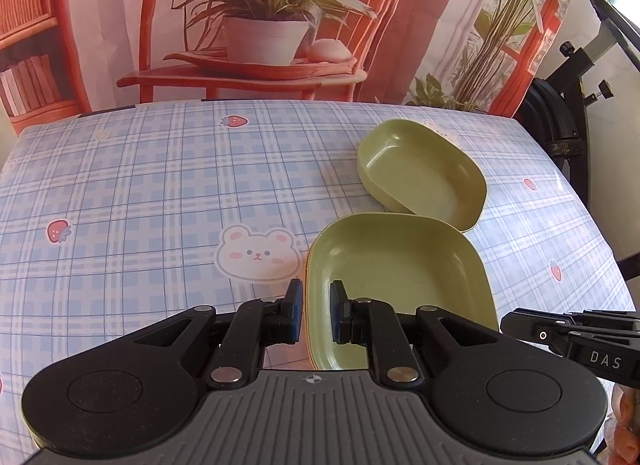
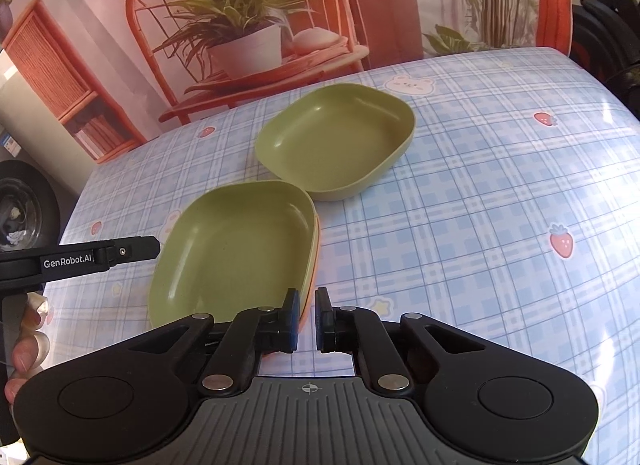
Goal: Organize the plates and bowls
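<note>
Bright daylight glares on the glossy tablecloth [image 2: 580,137] at right; fisheye bends the edges, focus sharp.

Left gripper [image 1: 315,311] pitched down, jaws nearly closed; right gripper [image 2: 307,319] likewise, jaws close together.

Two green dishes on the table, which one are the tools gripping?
The near green squarish plastic dish, stacked on an orange-edged one. Left tool clamps its left rim, right tool its right rim. The far green dish sits untouched behind it.
</note>
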The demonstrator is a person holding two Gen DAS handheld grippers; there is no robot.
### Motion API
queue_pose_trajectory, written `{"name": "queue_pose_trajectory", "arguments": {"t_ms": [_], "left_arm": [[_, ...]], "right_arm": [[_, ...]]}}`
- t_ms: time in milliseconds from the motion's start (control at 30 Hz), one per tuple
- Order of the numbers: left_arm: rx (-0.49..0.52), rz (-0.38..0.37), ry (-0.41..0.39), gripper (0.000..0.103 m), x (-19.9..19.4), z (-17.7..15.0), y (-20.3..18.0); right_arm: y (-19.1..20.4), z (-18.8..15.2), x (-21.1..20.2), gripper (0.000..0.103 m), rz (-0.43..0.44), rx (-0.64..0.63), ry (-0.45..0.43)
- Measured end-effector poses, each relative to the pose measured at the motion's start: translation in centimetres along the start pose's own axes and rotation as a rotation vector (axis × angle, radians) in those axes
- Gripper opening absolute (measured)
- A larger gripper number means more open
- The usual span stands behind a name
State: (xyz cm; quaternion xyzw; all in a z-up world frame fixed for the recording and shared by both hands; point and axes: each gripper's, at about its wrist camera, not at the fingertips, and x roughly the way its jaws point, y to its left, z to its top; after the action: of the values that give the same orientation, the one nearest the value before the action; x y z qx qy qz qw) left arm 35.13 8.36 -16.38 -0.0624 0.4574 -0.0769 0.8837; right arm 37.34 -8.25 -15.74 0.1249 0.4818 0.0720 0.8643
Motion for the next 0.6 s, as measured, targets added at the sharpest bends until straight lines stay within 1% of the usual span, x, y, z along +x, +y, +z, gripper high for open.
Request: {"name": "queue_pose_trajectory", "arguments": {"t_ms": [67,200,500,600], "left_arm": [[-0.002,0.001,0.003,0.015,0.11,-0.20,-0.07],[-0.004,-0.003,0.009,0.015,0.23,-0.48,-0.10],[-0.008,-0.005,0.000,0.015,-0.18,-0.39,0.12],[-0.012,-0.010,-0.013,0.015,-0.72,-0.11,0.22]], "right_arm": [[-0.38,0.16,0.07,0.004,0.005,0.014,-0.012],[-0.52,0.02,0.60,0.003,0.012,0.017,0.000],[-0.67,-0.31,0.81,0.003,0.020,0.045,0.023],[-0.91,0.04,0.07,0.004,0.033,0.053,0.000]]}}
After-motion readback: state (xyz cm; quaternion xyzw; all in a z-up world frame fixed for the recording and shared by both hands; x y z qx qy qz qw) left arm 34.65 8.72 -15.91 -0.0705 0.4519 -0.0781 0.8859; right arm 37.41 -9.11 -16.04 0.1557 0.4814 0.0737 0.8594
